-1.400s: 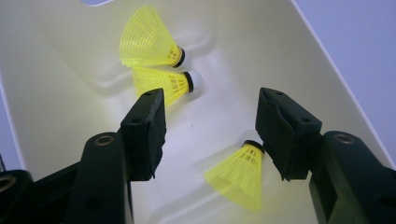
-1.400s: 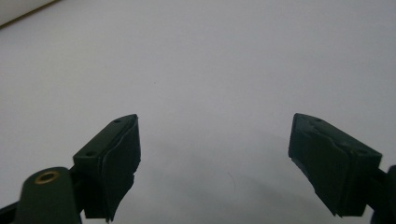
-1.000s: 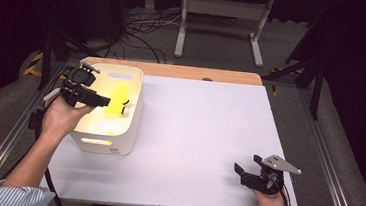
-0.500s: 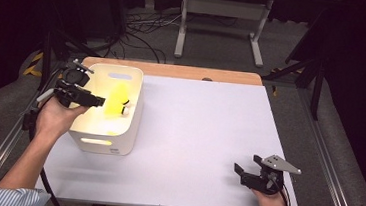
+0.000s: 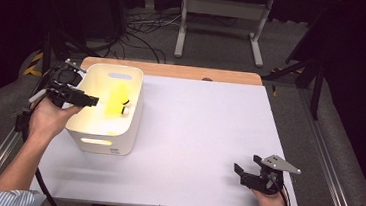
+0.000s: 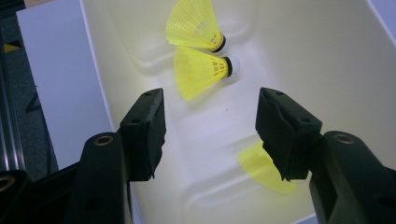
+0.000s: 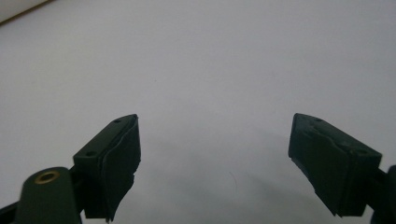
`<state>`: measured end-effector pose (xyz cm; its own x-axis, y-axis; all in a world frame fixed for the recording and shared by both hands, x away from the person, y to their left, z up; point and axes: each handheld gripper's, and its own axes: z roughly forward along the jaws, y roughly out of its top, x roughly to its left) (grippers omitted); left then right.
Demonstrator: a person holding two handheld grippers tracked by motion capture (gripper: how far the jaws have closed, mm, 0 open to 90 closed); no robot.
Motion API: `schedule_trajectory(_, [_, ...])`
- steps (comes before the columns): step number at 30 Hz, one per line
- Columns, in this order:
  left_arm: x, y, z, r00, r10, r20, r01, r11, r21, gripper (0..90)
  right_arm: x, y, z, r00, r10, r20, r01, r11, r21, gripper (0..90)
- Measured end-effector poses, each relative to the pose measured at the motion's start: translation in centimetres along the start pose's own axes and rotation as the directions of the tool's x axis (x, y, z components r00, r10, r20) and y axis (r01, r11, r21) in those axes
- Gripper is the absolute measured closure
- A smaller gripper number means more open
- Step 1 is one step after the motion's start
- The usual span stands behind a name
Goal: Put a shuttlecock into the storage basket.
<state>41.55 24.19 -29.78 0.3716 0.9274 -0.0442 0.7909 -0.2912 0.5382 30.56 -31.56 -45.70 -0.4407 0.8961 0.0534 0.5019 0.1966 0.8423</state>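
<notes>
A white bin [image 5: 101,143] stands at the table's left. Yellow shuttlecocks [image 5: 117,102] lie inside it. In the left gripper view two of them, one [image 6: 195,27] above the other [image 6: 202,71], rest on the bin floor [image 6: 327,56] with their cork ends to the right. A third one [image 6: 262,169] is partly hidden behind the right jaw. My left gripper [image 5: 91,100] [image 6: 212,116] hovers open over the bin's left rim, nothing between its jaws. My right gripper [image 5: 245,167] [image 7: 215,140] rests open near the table's front right, above bare white surface.
The white table top [image 5: 203,130] has a wooden strip [image 5: 173,71] along its far edge. Cables and a metal stand [image 5: 221,16] lie on the dark floor beyond. A cable trails from the left gripper off the table's left side.
The left hand and its gripper have drifted slightly left, back toward the bin's left rim. The right gripper has stayed put.
</notes>
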Motion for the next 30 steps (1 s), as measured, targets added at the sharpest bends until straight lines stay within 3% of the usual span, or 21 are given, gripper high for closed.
schedule_trajectory(16, [1.5,-0.7,-0.6,0.9991,-0.031,-0.03,0.031,0.9995,-0.003,43.4,0.0,0.0,0.1,1.0,-0.001,0.0,0.001,1.0,0.004,17.2])
schedule_trajectory(30, [3.1,-1.5,-0.8,0.9957,-0.082,-0.043,0.082,0.9966,-0.007,43.6,0.0,0.0,0.1,1.0,-0.003,0.0,0.003,1.0,0.005,17.2])
